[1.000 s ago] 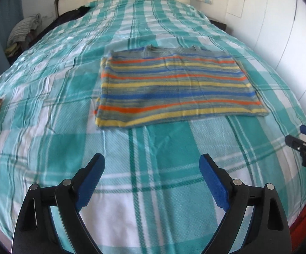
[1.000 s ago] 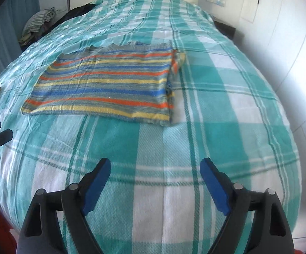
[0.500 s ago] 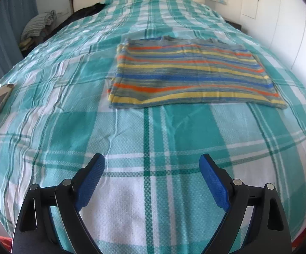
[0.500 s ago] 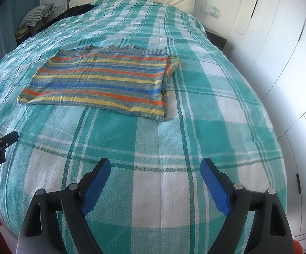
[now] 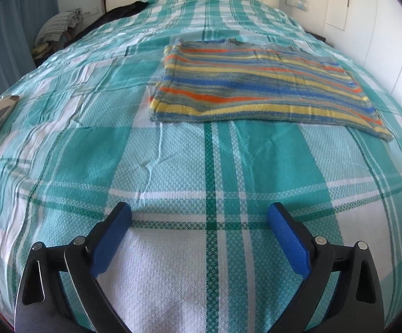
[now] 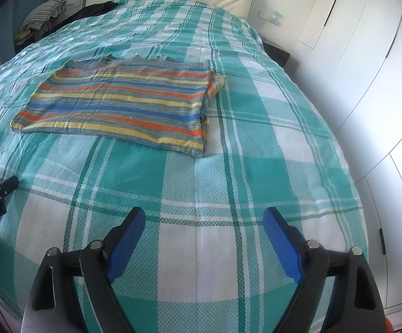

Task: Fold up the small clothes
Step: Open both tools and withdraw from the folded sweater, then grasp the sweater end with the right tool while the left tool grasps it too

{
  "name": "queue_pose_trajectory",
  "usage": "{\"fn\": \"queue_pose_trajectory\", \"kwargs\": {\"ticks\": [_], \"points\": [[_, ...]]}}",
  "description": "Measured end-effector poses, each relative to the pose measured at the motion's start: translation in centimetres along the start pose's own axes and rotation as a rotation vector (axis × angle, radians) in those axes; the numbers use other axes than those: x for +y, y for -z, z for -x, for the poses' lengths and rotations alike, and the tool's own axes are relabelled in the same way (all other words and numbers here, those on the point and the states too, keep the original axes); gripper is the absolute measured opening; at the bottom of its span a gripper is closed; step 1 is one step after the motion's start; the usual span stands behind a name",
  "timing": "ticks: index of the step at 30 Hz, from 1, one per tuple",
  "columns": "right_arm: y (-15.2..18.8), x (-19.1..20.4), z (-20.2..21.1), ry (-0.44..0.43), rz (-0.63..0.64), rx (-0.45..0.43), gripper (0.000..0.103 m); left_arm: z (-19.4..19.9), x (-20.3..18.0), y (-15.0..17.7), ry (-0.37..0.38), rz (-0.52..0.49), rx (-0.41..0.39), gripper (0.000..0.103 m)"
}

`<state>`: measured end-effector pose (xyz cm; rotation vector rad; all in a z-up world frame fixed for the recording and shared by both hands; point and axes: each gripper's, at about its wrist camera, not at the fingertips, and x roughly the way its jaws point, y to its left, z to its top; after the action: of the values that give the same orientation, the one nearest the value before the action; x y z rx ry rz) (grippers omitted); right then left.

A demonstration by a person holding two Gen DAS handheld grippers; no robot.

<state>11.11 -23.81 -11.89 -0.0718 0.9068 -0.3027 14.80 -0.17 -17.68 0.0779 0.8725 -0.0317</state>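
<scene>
Ahead on bedspread: striped garment; left gripper opening, right gripper released, both empty.

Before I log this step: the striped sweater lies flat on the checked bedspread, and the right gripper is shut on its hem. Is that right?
Not quite. The striped sweater does lie flat on the checked bedspread, but the right gripper is open and empty, well short of the hem. The right wrist view shows it.

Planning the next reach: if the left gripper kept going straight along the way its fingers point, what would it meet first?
Most likely the checked bedspread itself: the left gripper, empty with its jaws opening, points down at bare cover. The striped garment lies farther up the bed, apparently beyond that line, though depth is hard to judge.
</scene>
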Motion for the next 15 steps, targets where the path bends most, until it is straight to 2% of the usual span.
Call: {"fn": "queue_pose_trajectory", "kwargs": {"ticks": [5,9,15], "points": [[0.2,-0.2,-0.8,-0.010,-0.005,0.014,0.086,0.0,-0.2,0.2,-0.011,-0.011,-0.010,0.100],[0.8,-1.0,-1.9,-0.068,-0.028,0.043,0.086,0.8,-1.0,-0.3,-0.029,-0.055,0.005,0.099],[1.2,-4.3,-4.1,-0.144,-0.120,0.099,0.086,3.3,-6.7,-2.7,0.099,-0.246,-0.062,0.099]]}}
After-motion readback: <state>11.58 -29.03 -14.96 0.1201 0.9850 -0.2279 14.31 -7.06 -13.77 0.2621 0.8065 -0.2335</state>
